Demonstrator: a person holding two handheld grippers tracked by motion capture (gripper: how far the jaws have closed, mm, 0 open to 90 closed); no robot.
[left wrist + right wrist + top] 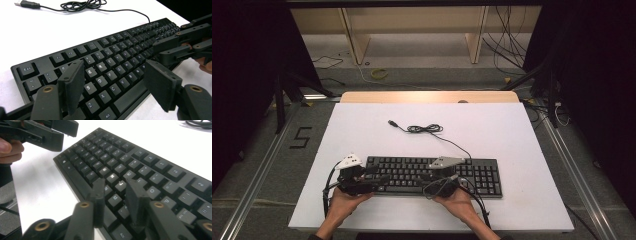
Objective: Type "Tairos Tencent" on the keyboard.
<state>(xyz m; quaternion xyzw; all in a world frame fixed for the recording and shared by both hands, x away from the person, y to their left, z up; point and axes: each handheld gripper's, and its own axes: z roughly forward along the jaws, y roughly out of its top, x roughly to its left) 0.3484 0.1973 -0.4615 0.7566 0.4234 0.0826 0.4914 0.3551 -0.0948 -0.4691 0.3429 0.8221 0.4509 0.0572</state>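
A black keyboard (472, 172) lies across the near half of the white table (362, 125). My left gripper (378, 178) hovers over the keyboard's left end, its jaws wide open above the letter keys (112, 57) and nothing between them. My right gripper (424, 179) reaches in from the right over the middle keys (130, 162). Its jaws stand a small way apart, empty, just above the keys. In the left gripper view my left gripper (113, 67) frames the letter rows, and the right gripper (162, 50) faces it. In the right gripper view my right gripper (115, 183) hangs over the keys, with the left gripper (65, 130) at top left.
The keyboard's cable (427, 129) runs back to a loose coil and a USB plug (392, 122) mid-table. Bare white surface surrounds the keyboard. Beyond the far edge are wooden legs and floor cables.
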